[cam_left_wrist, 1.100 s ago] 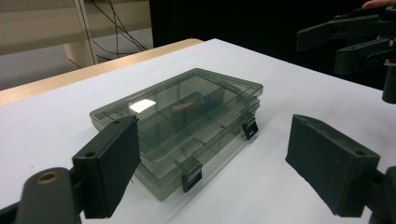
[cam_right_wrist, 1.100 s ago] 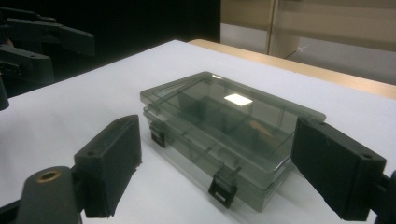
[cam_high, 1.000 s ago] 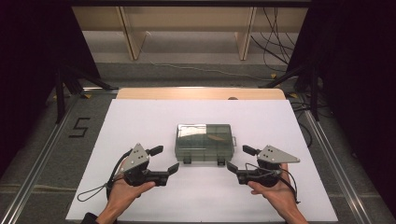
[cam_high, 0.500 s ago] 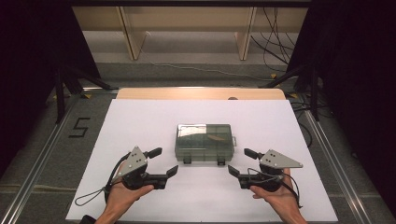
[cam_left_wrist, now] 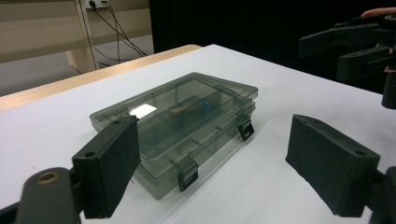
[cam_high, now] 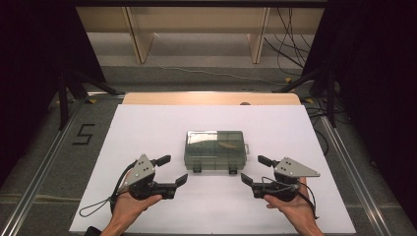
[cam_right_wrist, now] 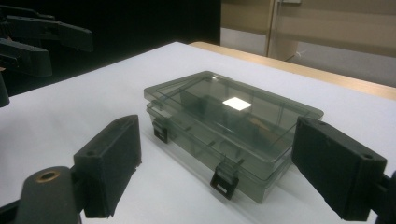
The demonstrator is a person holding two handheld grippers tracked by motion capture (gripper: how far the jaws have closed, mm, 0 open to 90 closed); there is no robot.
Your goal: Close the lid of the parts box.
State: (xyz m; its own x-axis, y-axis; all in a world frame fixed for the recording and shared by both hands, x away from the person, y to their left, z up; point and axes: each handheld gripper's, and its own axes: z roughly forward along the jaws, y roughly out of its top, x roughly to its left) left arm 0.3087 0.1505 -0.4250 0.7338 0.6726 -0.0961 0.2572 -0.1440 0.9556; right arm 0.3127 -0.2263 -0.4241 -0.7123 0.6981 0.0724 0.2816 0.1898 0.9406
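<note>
Over on the left, the person's left hand (cam_high: 129,206) rests near the front edge of the white table (cam_high: 147,128), holding the left gripper (cam_high: 174,170) low over the surface, its cable looping off to the side. Its jaws are spread wide with nothing between them, and they point toward the middle of the table. In the centre sits a smoky, see-through plastic box (cam_high: 216,150) with a flat lid that is down, and two dark latches (cam_left_wrist: 187,176) on the front side facing the person. Through the lid you can make out dividers and a small brownish item with a bit of blue (cam_left_wrist: 204,105) in one compartment, though what it is I cannot tell. The box lies flat, just beyond both sets of jaws and between them, touching neither. On the right, the right hand (cam_high: 291,209) holds the right gripper (cam_high: 255,170) in much the same way, turned in toward the box, jaws likewise wide apart and empty. Behind the white sheet a strip of bare wood (cam_high: 211,98) shows at the far edge of the table.
</note>
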